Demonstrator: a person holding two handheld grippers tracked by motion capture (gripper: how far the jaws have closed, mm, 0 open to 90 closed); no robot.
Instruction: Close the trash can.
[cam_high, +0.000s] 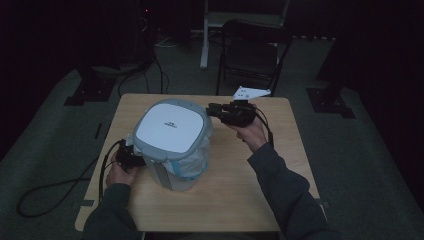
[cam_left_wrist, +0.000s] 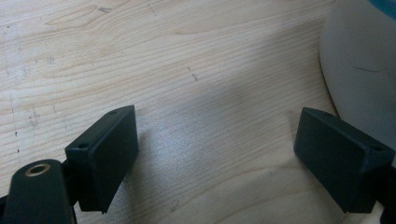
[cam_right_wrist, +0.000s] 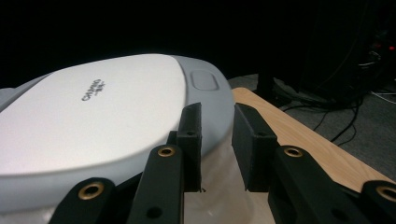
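A small bin with a white lid (cam_high: 171, 125) in a grey rim stands on the wooden table (cam_high: 240, 200), lined with a clear plastic bag (cam_high: 192, 162). My right gripper (cam_high: 212, 110) is level at the lid's far right edge. In the right gripper view its jaws (cam_right_wrist: 217, 112) stand a narrow gap apart at the lid's (cam_right_wrist: 93, 107) grey rim, with nothing pressed between them. My left gripper (cam_high: 134, 159) rests low at the bin's left side. Its jaws (cam_left_wrist: 219, 130) stand wide apart over bare table (cam_left_wrist: 140, 56), and the bin's pale wall (cam_left_wrist: 359, 70) curves beside the right jaw.
A black folding chair (cam_high: 252, 50) stands beyond the table's far edge. A cable (cam_high: 50, 192) trails off the table's left side onto the floor. Dark stands and cables lie around the room's edges.
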